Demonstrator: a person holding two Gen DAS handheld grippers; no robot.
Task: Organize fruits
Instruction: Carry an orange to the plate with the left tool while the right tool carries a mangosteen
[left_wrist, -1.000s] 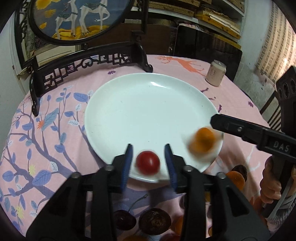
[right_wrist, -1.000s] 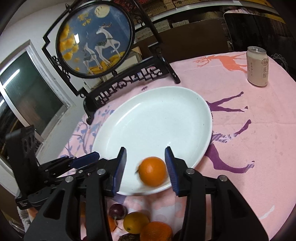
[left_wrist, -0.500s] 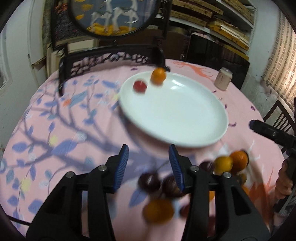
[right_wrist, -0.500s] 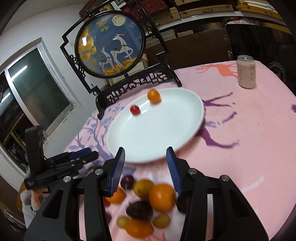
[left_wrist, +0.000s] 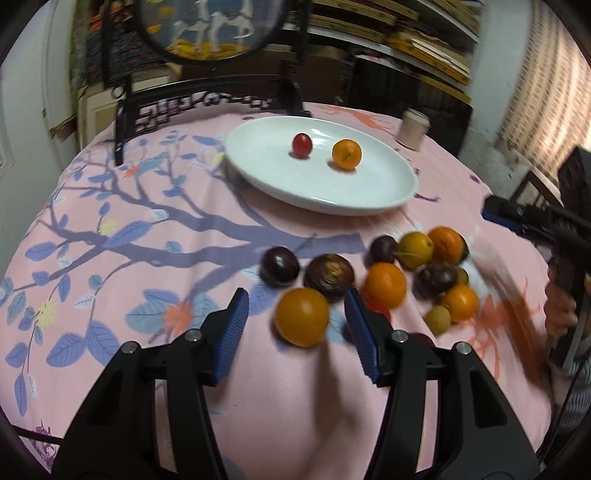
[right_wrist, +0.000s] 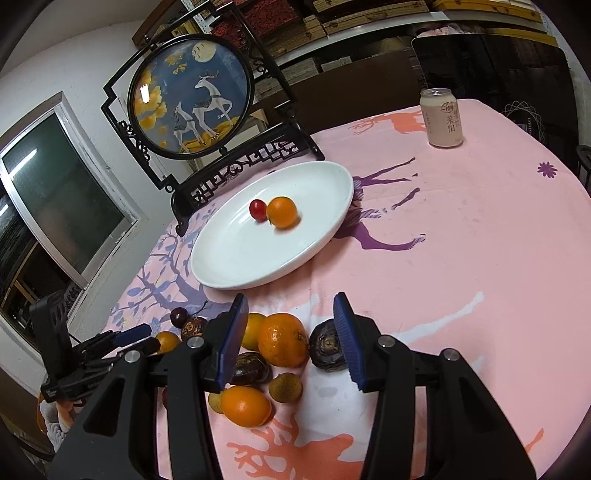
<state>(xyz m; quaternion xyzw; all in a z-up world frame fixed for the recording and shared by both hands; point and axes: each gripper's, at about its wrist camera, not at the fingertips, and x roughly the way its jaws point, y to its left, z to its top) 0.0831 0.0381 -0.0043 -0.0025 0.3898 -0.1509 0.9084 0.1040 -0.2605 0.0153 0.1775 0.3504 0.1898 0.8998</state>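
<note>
A big white plate (right_wrist: 332, 184) sits on a table with a pink cloth (right_wrist: 461, 258). Two fruits lie on the plate: a small red fruit (right_wrist: 257, 209) and a small orange (right_wrist: 282, 212). From the right camera they look like they touch, but from the left camera there is a gap between them. The rest of the fruit sits in a pile on the cloth, near the plate's front edge. The left gripper (left_wrist: 295, 328) is spread wide and holds nothing. A round orange fruit (left_wrist: 302, 322) sits on the cloth in the space between its blue pads, but the pads do not touch it. Just behind it are two dark round fruits (left_wrist: 279, 267) and more orange and yellow ones, a bit blurry. The right gripper (right_wrist: 291, 338) is spread wide too and holds nothing. It hangs over the pile, with a big bumpy orange (right_wrist: 283, 339) between its pads and a dark wrinkly fruit (right_wrist: 327, 349) right by the right pad. A yellow-orange oval fruit (right_wrist: 245, 405) and a little tan fruit (right_wrist: 284, 387) lie closer to the camera. At the back of the table stands a round picture of deer in a black frame (right_wrist: 192, 98). A pink can (right_wrist: 441, 117) stands upright, far from the plate.
</note>
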